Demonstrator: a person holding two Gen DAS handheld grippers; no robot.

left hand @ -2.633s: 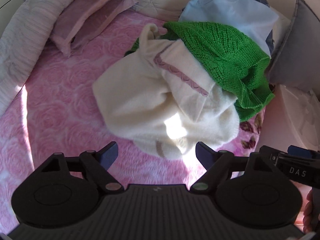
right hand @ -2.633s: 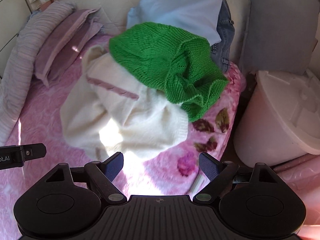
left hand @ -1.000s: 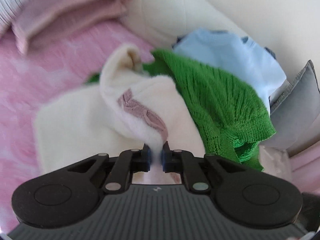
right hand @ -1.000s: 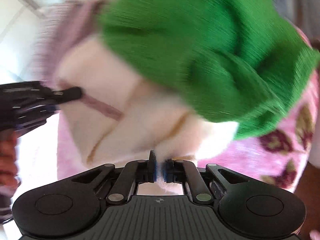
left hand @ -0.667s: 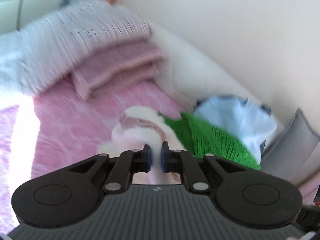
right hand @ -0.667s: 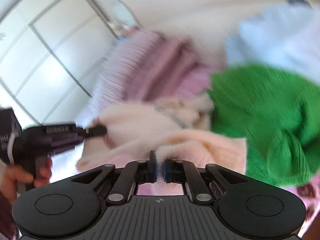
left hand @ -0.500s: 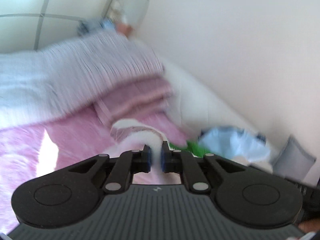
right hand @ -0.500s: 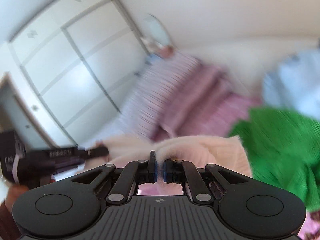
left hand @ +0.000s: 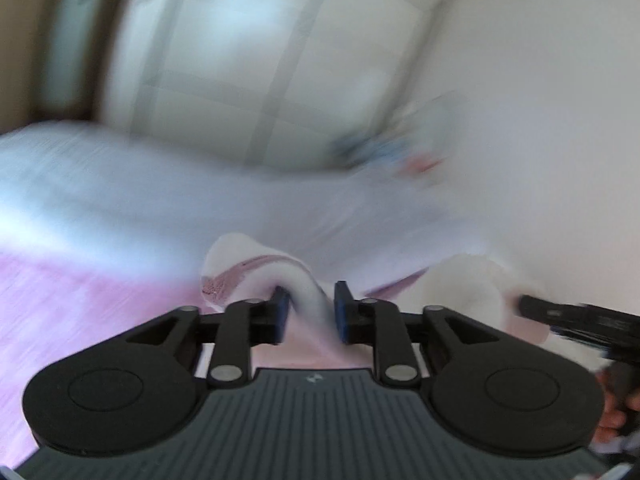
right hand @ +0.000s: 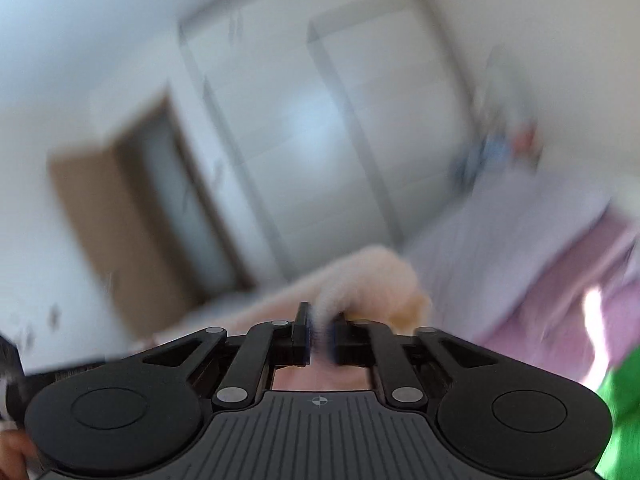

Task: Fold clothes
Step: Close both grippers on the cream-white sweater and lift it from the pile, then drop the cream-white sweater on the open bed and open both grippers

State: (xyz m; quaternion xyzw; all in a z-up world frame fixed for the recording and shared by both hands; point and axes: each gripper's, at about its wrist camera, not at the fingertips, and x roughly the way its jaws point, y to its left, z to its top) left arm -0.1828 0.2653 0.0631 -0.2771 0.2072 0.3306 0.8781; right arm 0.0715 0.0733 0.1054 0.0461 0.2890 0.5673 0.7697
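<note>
- The cream sweater (left hand: 304, 280) hung above the pink bed (left hand: 80, 300), unfolded
- Left hand-held gripper (left hand: 308, 312) was opening, cloth loose between its jaws
- Right hand-held gripper (right hand: 318, 334) was opening too, sweater between its jaws
- Folding had barely begun; the green knit (right hand: 620, 400) waited

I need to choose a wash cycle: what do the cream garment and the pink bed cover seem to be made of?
Cream garment: looks like a soft, fuzzy knit or fleece, matte, with a mauve woven trim; its edges look fluffy, though blur may add to that. Both grippers' jaws are opening with it between them. Pink bed cover: seems a plush, matte fabric, but motion blur hides its pile, so that is uncertain.
</note>
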